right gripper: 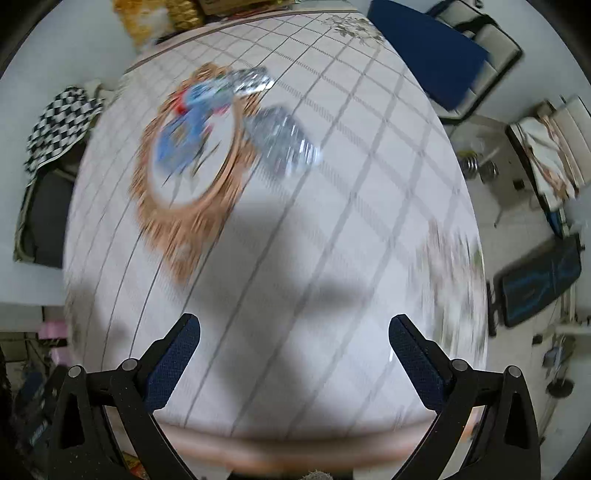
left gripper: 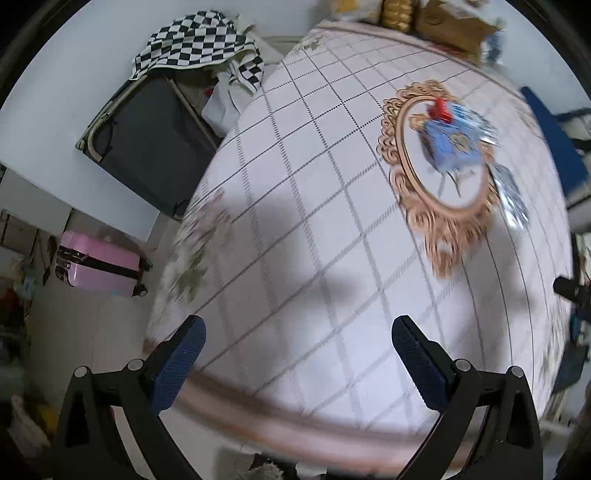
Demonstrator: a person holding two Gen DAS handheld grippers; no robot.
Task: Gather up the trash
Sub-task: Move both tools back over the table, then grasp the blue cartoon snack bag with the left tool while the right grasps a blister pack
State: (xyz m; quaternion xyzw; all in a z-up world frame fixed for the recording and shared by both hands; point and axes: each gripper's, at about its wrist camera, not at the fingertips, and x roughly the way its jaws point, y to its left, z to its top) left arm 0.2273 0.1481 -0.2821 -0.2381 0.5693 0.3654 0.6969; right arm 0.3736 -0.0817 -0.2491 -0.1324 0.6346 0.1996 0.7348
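Note:
A blue snack wrapper with a red part [left gripper: 452,138] lies on the round table [left gripper: 295,240], inside a printed gold oval frame. A silvery foil wrapper [left gripper: 511,195] lies just beside it. Both also show in the right wrist view, the blue wrapper [right gripper: 188,122] and a foil wrapper [right gripper: 282,142], with another foil piece [right gripper: 249,79] farther back. Both views are motion-blurred. My left gripper [left gripper: 297,332] is open and empty above the near table edge. My right gripper [right gripper: 293,330] is open and empty, also above the near edge, well short of the trash.
A checkered cloth [left gripper: 199,40] drapes over a dark folding chair [left gripper: 147,140] left of the table. A pink suitcase [left gripper: 99,266] stands on the floor. Boxes and bags [left gripper: 424,18] sit at the far table edge. A blue-cushioned chair [right gripper: 432,48] stands at right.

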